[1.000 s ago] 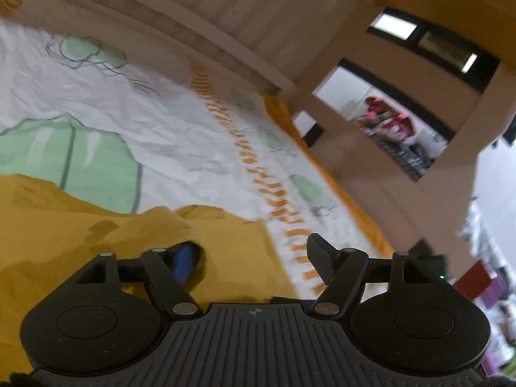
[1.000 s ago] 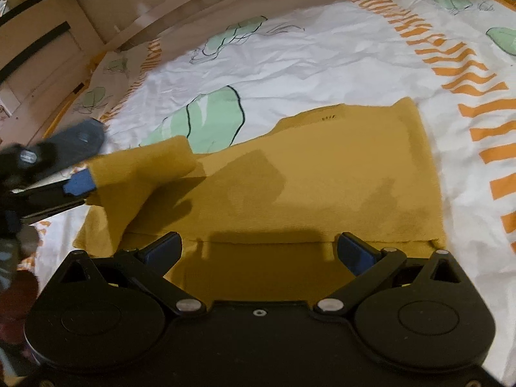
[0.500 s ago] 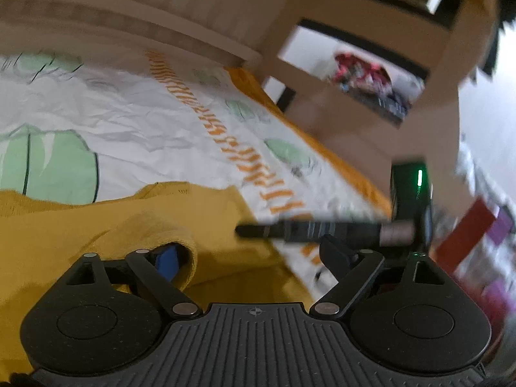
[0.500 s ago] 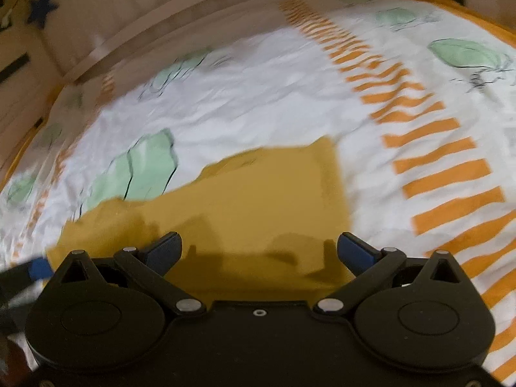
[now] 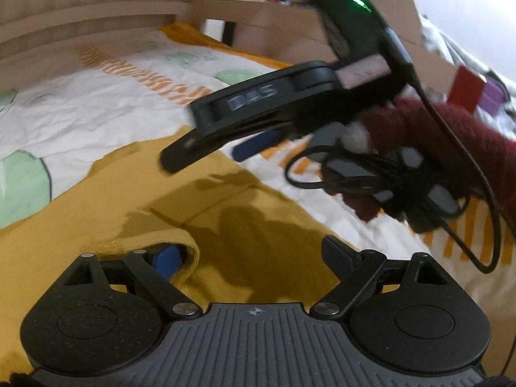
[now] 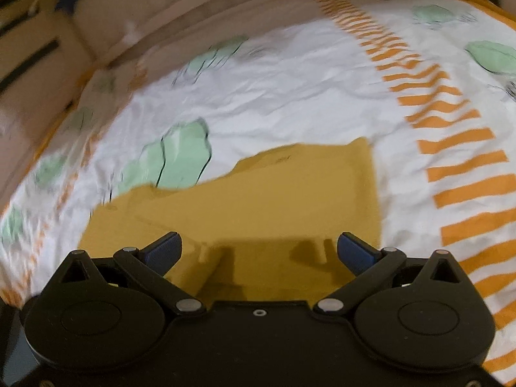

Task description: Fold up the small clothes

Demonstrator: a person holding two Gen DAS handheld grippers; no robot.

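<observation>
While both claws gape, yellow garment (image 6: pixel 290 193) lies under right claw (image 6: pixel 259 251); fold drapes left claw (image 5: pixel 254 254) finger.

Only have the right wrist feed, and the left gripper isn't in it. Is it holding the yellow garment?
Observer: No. The left gripper has just been opening and its jaws stand wide. A fold of the yellow garment drapes over one finger pad, unpinched.
Operator: Where's my gripper relative to it?
Observer: The right gripper hangs above the garment's far edge, ahead of the left one.
Operator: Cable okay?
Observer: The black cable loops below the dark red sleeve, over the bedsheet. I cannot tell whether it touches.
</observation>
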